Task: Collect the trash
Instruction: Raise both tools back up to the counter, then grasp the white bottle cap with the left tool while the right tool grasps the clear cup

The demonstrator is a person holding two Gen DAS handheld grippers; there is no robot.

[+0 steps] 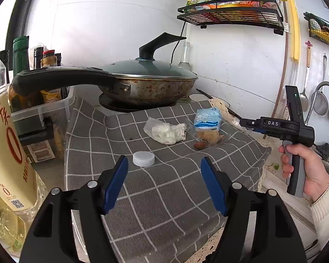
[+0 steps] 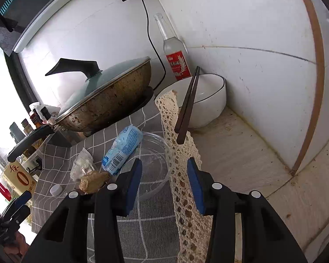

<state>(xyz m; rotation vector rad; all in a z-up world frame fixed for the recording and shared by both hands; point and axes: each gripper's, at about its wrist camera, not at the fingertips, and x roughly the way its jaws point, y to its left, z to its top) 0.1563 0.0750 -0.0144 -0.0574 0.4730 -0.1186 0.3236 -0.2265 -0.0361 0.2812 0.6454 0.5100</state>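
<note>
On the grey checked cloth (image 1: 160, 192) lie a white bottle cap (image 1: 143, 158), a crumpled white tissue in clear plastic (image 1: 166, 131), a blue-white wrapper (image 1: 208, 118), a brown food scrap (image 1: 208, 138) and a small reddish piece (image 1: 199, 145). My left gripper (image 1: 164, 166) is open and empty, just short of the cap. My right gripper (image 2: 164, 171) is open and empty over a clear plastic container (image 2: 153, 166) beside the wrapper (image 2: 122, 151), the scrap (image 2: 92, 180), the tissue (image 2: 82, 164) and the cap (image 2: 56, 189). The right gripper also shows in the left wrist view (image 1: 243, 123).
A lidded frying pan (image 1: 142, 81) sits on a cooker behind the cloth, its handle reaching left. Bottles (image 1: 4, 118) and a plastic bin (image 1: 41, 111) crowd the left. A white bowl (image 2: 204, 103) with chopsticks (image 2: 187, 107), a glass bottle (image 2: 175, 52) and a lace runner (image 2: 179, 157) lie at the right.
</note>
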